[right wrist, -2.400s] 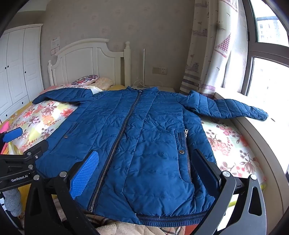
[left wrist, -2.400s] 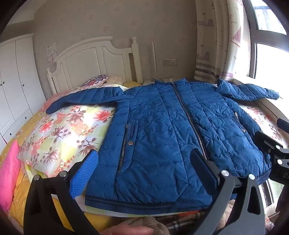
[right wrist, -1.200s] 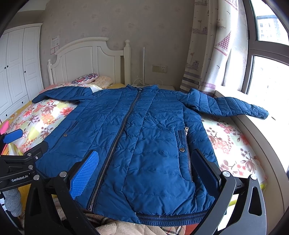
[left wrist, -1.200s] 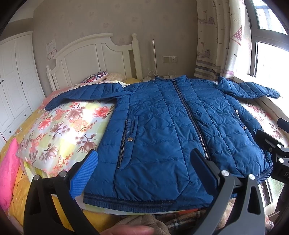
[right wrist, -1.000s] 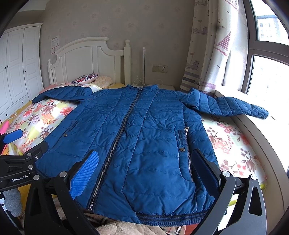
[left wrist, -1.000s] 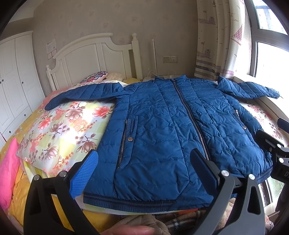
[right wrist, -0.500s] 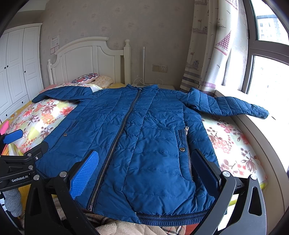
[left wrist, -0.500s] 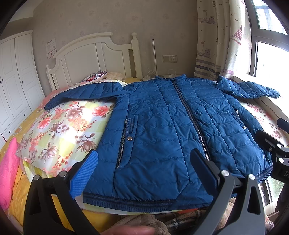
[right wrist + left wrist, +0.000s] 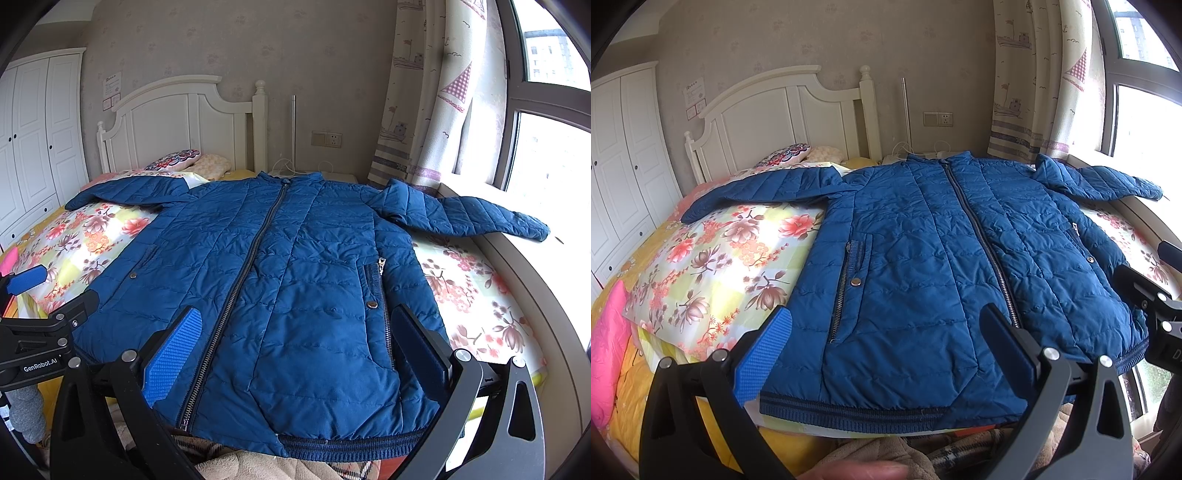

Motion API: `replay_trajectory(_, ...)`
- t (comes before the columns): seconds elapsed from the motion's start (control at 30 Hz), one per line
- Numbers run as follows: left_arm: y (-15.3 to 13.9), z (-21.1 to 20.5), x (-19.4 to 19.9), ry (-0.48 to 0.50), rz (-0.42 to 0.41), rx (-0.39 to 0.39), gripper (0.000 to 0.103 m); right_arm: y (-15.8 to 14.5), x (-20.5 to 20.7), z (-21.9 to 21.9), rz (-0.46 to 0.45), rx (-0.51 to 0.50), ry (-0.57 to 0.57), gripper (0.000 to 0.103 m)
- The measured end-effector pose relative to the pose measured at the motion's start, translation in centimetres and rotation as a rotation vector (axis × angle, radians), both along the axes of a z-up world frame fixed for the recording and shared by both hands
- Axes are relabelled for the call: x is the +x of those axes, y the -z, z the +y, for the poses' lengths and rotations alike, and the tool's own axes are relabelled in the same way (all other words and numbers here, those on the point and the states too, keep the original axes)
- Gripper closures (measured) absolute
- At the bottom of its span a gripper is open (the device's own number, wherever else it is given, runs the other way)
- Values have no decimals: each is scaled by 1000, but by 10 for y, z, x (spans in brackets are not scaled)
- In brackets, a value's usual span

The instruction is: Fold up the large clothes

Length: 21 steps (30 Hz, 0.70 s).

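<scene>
A blue quilted jacket [image 9: 923, 266] lies flat and zipped on the bed, front up, both sleeves spread out; it also shows in the right wrist view [image 9: 295, 280]. Its left sleeve [image 9: 768, 188] rests on the floral quilt, its right sleeve [image 9: 472, 218] reaches onto the window sill. My left gripper [image 9: 886, 343] is open and empty above the hem's left half. My right gripper [image 9: 295, 343] is open and empty above the hem's right half.
A floral quilt [image 9: 713, 251] covers the bed under the jacket. A white headboard [image 9: 783, 114] and pillows [image 9: 786, 153] are at the far end. A white wardrobe [image 9: 624, 158] stands left; the window sill [image 9: 524, 273] and curtain [image 9: 424, 110] are right.
Both grippers have stayed nearly still and open; the view has only drifted slightly.
</scene>
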State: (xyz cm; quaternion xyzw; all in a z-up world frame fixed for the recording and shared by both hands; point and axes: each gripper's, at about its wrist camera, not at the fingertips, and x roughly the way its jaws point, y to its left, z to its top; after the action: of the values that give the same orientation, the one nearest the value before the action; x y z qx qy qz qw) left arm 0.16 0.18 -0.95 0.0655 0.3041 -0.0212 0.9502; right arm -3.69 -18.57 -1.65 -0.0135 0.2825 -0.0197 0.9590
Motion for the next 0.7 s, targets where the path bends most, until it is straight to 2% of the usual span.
replay_trajectory(0.27, 6, -1, 0, -5, 13, 4, 2, 6, 4, -3, 13, 6, 6, 5)
replay_trajectory(0.43, 19, -8, 22, 7, 62, 15, 2, 12, 19, -25, 18, 38, 8, 5)
replay_trajectory(0.53, 21, -12, 67, 15, 129, 42, 2, 12, 44, -62, 46, 101, 50, 5)
replay_trajectory(0.63, 18, -18, 127, 6, 165, 79, 2, 12, 83, -119, 75, 151, 173, 5)
replay_trajectory(0.7, 17, -27, 179, -4, 168, 131, 2, 13, 113, -158, 84, 172, 255, 5)
